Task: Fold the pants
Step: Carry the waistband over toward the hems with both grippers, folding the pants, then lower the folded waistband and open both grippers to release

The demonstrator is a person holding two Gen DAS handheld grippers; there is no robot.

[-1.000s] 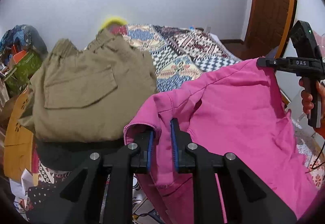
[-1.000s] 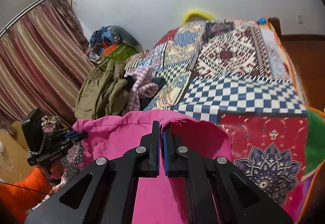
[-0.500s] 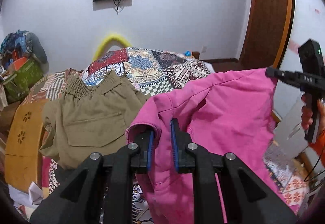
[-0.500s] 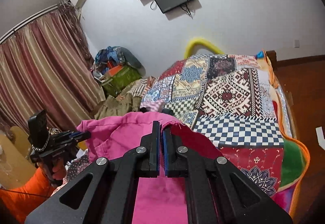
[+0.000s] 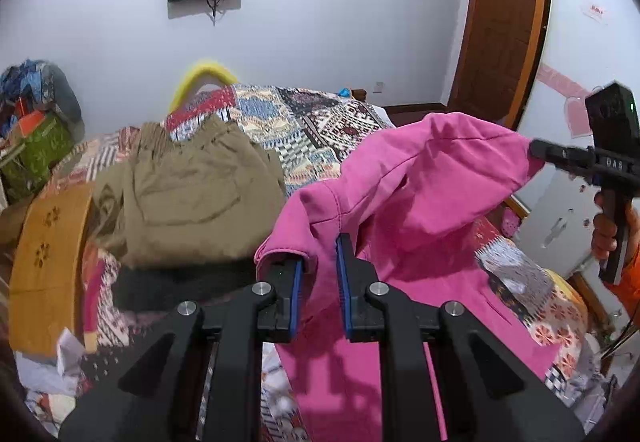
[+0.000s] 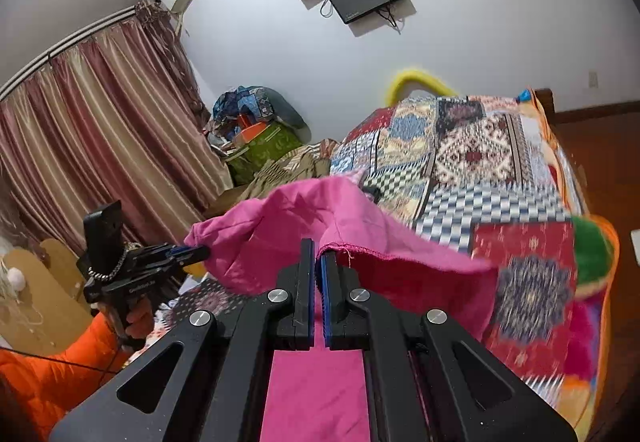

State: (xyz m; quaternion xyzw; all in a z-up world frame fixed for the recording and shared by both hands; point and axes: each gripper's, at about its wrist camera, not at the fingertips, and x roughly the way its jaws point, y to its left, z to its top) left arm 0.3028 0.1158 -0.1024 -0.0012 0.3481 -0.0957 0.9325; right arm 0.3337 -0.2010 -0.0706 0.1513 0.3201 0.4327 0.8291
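The pink pants (image 5: 424,193) hang in the air between my two grippers, above the patchwork bed (image 5: 320,121). My left gripper (image 5: 319,266) is shut on one corner of their edge; the cloth fills the gap between the blue pads. My right gripper (image 6: 319,262) is shut on the other corner of the pink pants (image 6: 304,217). In the left wrist view the right gripper (image 5: 538,151) shows at the far right, pinching the cloth. In the right wrist view the left gripper (image 6: 200,252) shows at the left, gripping the fabric.
Folded khaki pants (image 5: 192,193) lie on a clothes pile to the left of the bed. A wooden board (image 5: 44,266) stands at the left. A bag pile (image 6: 260,125) and curtains (image 6: 100,129) are beyond. A door (image 5: 508,13) is at the right.
Both grippers have risen with the pink pants, lifting them higher off the bed. More of the wall and screens shows. Both grips stayed shut.
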